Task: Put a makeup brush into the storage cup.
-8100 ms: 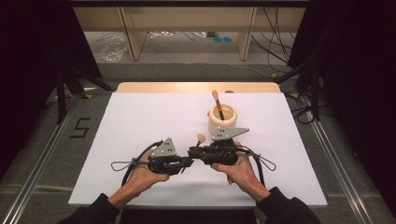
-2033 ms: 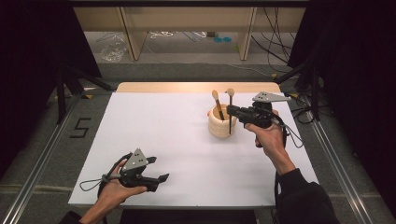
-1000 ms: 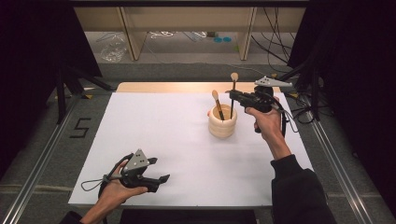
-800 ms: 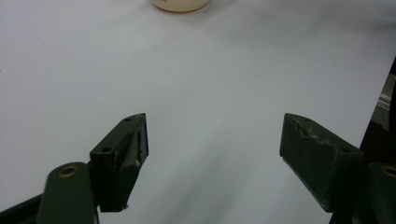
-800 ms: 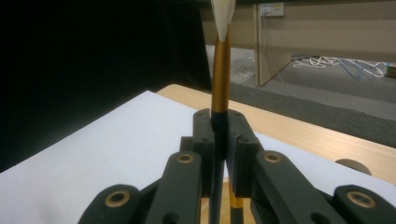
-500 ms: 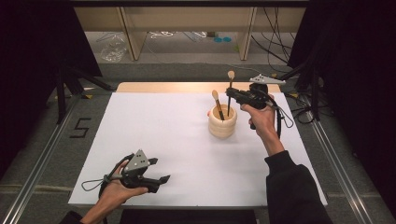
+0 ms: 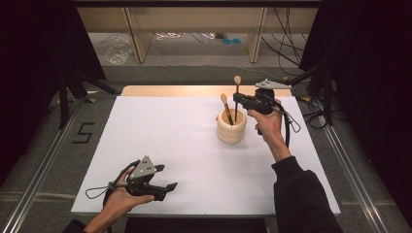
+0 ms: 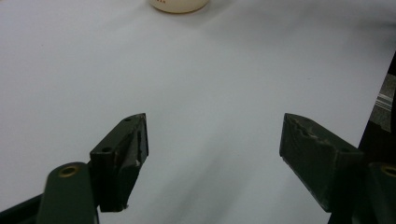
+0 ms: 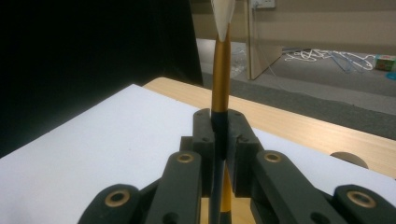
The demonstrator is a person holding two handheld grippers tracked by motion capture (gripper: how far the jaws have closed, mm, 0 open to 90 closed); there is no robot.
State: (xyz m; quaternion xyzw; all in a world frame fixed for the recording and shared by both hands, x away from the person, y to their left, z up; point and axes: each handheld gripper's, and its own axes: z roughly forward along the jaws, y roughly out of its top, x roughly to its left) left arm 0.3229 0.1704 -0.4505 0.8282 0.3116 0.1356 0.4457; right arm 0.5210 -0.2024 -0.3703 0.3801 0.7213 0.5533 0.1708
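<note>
Overhead coverage is showing the right gripper clamping a makeup brush upright over the far right part of the white table, the handle's lower end dipping into the ribbed cream holder, where a second brush is leaning. Nearer the front edge, the left gripper is lying in the person's hand with its jaws spread wide and nothing between them, well apart from the holder. Left gripper view is confirming this: both black jaws are standing far apart over bare white surface, and the holder's base is sitting at the top of the frame. Right gripper view is showing the jaws pressing together on the brush's dark handle, with the gold ferrule rising straight above them and the pale bristles pointing upward.
</note>
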